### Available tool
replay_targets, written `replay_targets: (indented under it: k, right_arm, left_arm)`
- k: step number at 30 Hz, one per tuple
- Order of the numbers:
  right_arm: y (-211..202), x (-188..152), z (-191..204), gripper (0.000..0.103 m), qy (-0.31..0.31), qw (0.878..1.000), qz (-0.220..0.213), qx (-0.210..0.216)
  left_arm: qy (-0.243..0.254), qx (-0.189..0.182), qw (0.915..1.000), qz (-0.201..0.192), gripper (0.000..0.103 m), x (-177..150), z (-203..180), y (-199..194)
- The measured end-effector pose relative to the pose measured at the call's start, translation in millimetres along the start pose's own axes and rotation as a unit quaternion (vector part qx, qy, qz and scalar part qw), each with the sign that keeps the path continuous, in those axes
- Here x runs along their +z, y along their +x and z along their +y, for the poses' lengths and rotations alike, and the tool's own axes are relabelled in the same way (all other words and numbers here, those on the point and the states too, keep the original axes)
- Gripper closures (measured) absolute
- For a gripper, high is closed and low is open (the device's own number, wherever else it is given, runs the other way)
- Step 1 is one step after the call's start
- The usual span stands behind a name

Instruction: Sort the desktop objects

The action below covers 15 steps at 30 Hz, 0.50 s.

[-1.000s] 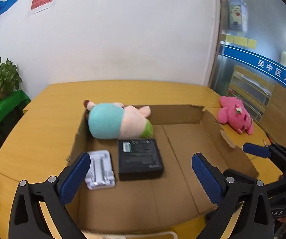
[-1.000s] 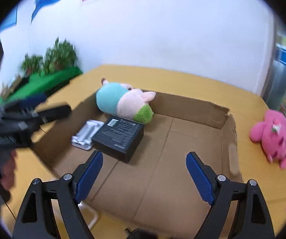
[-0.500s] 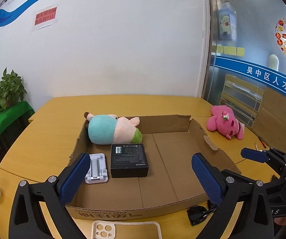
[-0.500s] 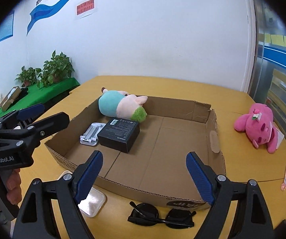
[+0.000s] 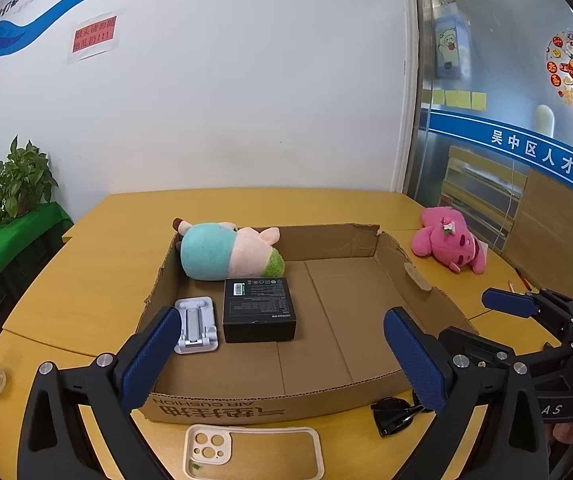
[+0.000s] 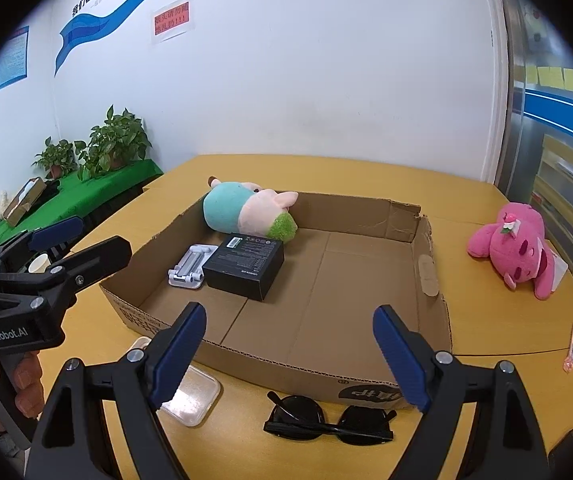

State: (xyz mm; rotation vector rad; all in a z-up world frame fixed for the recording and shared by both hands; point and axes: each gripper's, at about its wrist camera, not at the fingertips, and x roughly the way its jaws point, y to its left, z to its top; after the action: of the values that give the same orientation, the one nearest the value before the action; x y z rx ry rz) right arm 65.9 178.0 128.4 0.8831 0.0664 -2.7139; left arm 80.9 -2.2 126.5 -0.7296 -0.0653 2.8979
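A cardboard box (image 5: 366,384) on the yellow table (image 5: 98,240) is being occupied by a plush toy (image 5: 226,250), black box (image 5: 259,309) and white stand (image 5: 196,324). Sunglasses (image 6: 328,420) and a phone case (image 5: 252,454) are lying before it, a pink plush (image 6: 516,246) beside it. The left gripper (image 5: 278,360) and right gripper (image 6: 290,354) are being held above the near edge, jaws wide and empty.

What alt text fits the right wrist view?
Open tongs hover before a cardboard tray holding a plush pig, black box and white stand. Sunglasses lie nearest; a pink plush lies right.
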Motion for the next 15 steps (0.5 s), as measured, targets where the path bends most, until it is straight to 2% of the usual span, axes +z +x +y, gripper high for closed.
replay_targets:
  k: [6, 10, 15]
  right_arm:
    - [4.8, -2.6, 0.3, 0.016, 0.002, 1.000, 0.007, -0.008]
    - [4.1, -6.6, 0.0, 0.016, 0.023, 1.000, -0.001, -0.008]
    - [1.7, -11.8, -1.6, 0.016, 0.028, 0.999, -0.001, -0.016]
  left_arm:
    - [-0.007, 0.002, 1.0000, 0.004, 0.001, -5.3, 5.7, 2.0]
    - [0.005, 0.008, 0.9999, 0.011, 0.001, -4.7, 6.4, 6.1]
    - [0.003, -0.003, 0.9998, 0.017, 0.001, -6.1, 3.3, 10.9]
